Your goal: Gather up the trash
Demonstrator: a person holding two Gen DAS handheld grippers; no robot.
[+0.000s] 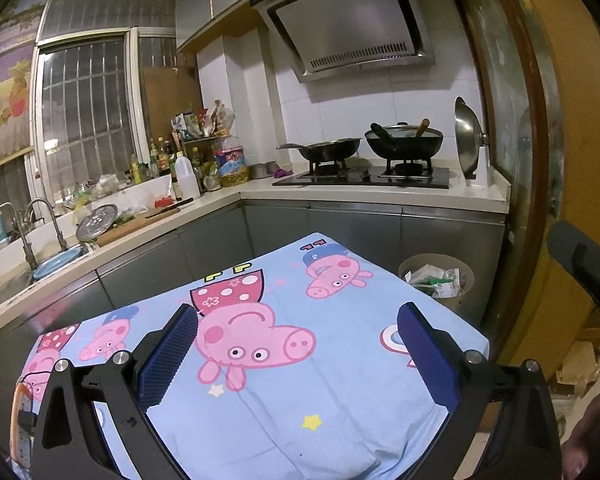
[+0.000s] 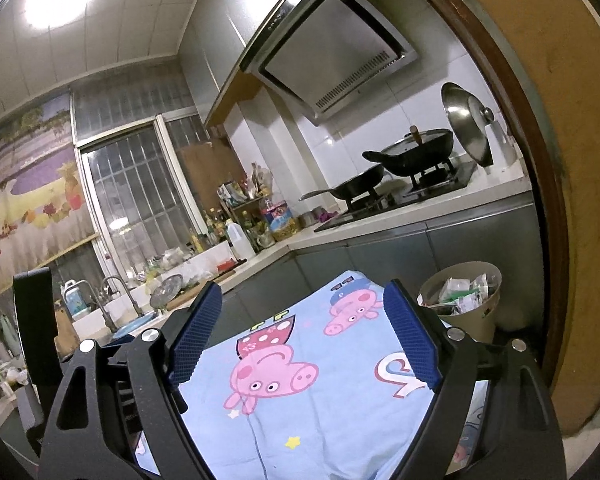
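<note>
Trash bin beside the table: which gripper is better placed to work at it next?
Probably the right gripper: open and empty, with the bin just off its right finger. The left gripper, also open, sees the bin farther off.

A round beige trash bin point(image 2: 466, 316) stands upright on the floor, ahead and to the right of the right gripper point(image 2: 304, 332), against the grey cabinet fronts. It is filled near its rim with crumpled wrappers point(image 1: 436, 280) in white and green, lying loose and jumbled, ahead and right of the left gripper point(image 1: 296, 356) too.
</note>
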